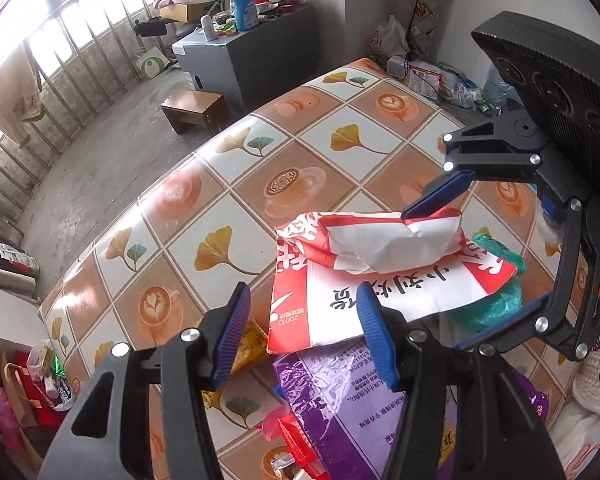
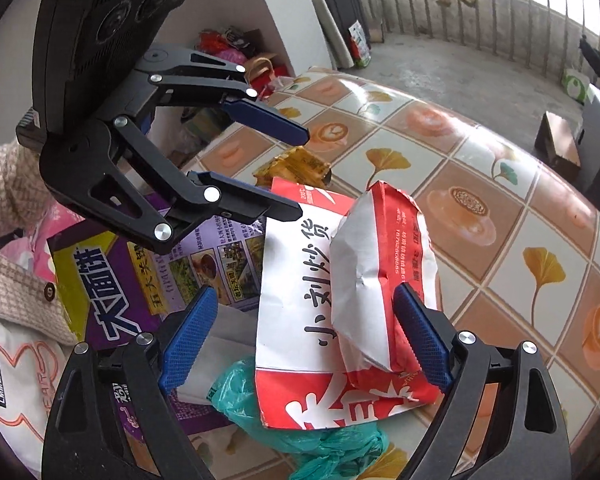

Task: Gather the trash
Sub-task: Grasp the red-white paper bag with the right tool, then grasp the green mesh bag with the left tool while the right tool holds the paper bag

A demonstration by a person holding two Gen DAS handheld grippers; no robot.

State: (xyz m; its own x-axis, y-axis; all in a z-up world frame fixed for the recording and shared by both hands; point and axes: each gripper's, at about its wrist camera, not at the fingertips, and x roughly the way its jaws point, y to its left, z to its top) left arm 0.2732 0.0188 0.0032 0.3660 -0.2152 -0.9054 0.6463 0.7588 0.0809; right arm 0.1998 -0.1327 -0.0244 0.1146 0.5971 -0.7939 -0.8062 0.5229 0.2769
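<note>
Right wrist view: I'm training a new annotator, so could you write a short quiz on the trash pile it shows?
1. True or false: the crumpled red-and-white bag lies on top of the flat red-and-white bag.
2. What colour is the plastic bag sticking out from under the flat bag? A) green B) black C) yellow
3. Fill in: the tablecloth is printed with ginkgo leaves and coffee ____.

Key: 1 true; 2 A; 3 cups.
</note>
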